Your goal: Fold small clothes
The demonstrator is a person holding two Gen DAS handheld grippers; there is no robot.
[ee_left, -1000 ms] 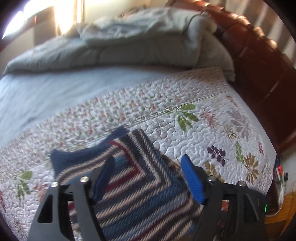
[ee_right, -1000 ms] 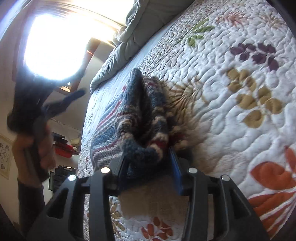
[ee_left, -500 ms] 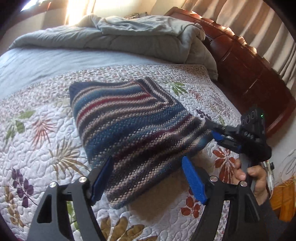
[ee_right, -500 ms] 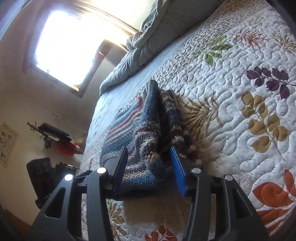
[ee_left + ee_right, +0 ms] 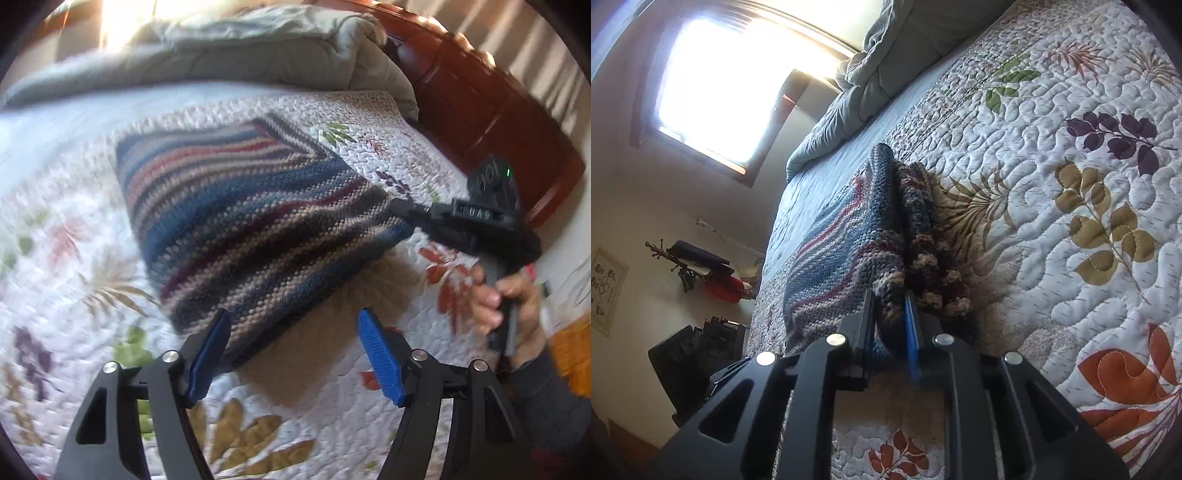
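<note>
sunlight is pouring through a window [image 5: 738, 85] onto a bed whose quilt [image 5: 369, 417] is carrying a leaf print, with a grey duvet [image 5: 258, 48] bunched up near the dark wooden headboard [image 5: 491, 107]. lying folded on the quilt is a striped knit sweater [image 5: 251, 225], its near corner sitting between the tips of the left gripper [image 5: 293, 354], whose blue pads are standing apart and pressing on nothing. the right gripper [image 5: 891, 325] is pinching the upper layer at the sweater's far corner; its jaws have just been closing and are now clamping the wool between them.

the sweater is looking thick, soft and light for its bulk (a chunky open knit, so likely stretchy and prone to sagging). it is probably going to droop wherever it is left unsupported, so taking hold at two corners of the same edge, through all the layers meant to travel together, seems the safest way. the loops could be snagging on the pad ridges, which is worth watching.

some raised lettering is showing on the right gripper's black body in the left view, but it is too blurred to read. a framed sheet [image 5: 605, 291] is hanging on the wall, its writing too small to make out.
</note>
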